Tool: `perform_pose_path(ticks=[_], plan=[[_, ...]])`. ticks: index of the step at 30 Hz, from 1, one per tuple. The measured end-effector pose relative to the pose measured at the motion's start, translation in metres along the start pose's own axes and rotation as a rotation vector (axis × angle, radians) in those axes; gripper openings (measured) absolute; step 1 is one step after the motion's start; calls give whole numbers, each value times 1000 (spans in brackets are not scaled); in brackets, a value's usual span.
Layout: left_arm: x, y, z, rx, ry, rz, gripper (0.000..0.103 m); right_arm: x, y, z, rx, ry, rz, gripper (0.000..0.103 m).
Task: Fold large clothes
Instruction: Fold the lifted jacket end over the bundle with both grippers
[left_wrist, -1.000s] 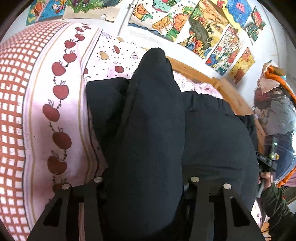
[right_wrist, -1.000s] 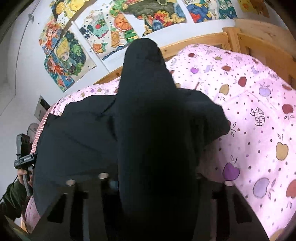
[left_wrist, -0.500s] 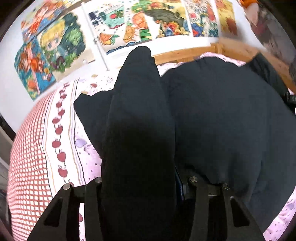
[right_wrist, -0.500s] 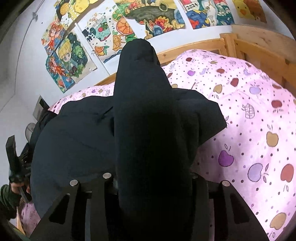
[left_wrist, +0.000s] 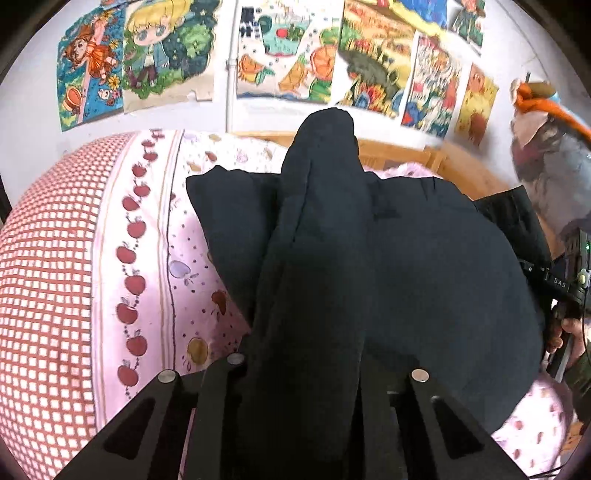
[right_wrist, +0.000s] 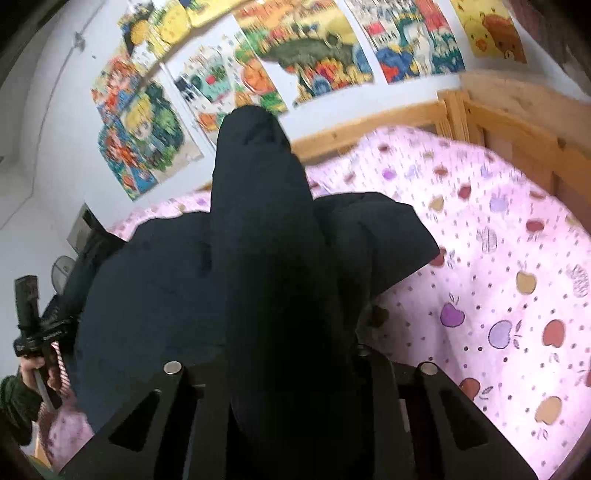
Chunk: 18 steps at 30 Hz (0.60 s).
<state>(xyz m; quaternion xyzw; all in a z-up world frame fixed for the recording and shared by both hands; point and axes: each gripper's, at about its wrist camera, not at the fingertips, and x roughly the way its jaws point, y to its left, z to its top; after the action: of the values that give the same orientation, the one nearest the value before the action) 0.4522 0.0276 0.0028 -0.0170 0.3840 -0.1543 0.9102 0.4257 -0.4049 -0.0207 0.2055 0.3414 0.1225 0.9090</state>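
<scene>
A large black garment (left_wrist: 443, 277) lies spread on a pink apple-print quilt (left_wrist: 173, 258). One thick fold of it rises between the jaws of my left gripper (left_wrist: 303, 354) and drapes forward over the fingertips, hiding them. The jaws are closing, pinching the cloth. In the right wrist view the same black garment (right_wrist: 147, 295) runs up between the jaws of my right gripper (right_wrist: 291, 354), which are also closing on the fold. The pads are hidden under the fabric in both views.
A red-checked pillow (left_wrist: 48, 277) lies left of the garment. A wooden bed rail (right_wrist: 480, 122) borders the quilt (right_wrist: 498, 277), under a wall of coloured drawings (left_wrist: 280, 59). A hand (right_wrist: 33, 373) holds the other handle at the left edge. Clothes hang at the far right (left_wrist: 546, 155).
Both grippers have lifted with the black fold, and their jaws have narrowed on it. The left view swung, and more of the wall shows in both views.
</scene>
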Motion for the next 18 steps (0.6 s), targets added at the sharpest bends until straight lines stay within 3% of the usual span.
perform_pose_path(ticks=[8, 18], plan=[[-50, -23, 4, 14, -72, -33, 16, -80, 42, 33, -122, -118, 19, 15], [-18, -78, 4, 22, -31, -109, 16, -120, 6, 45, -139, -159, -138, 14]])
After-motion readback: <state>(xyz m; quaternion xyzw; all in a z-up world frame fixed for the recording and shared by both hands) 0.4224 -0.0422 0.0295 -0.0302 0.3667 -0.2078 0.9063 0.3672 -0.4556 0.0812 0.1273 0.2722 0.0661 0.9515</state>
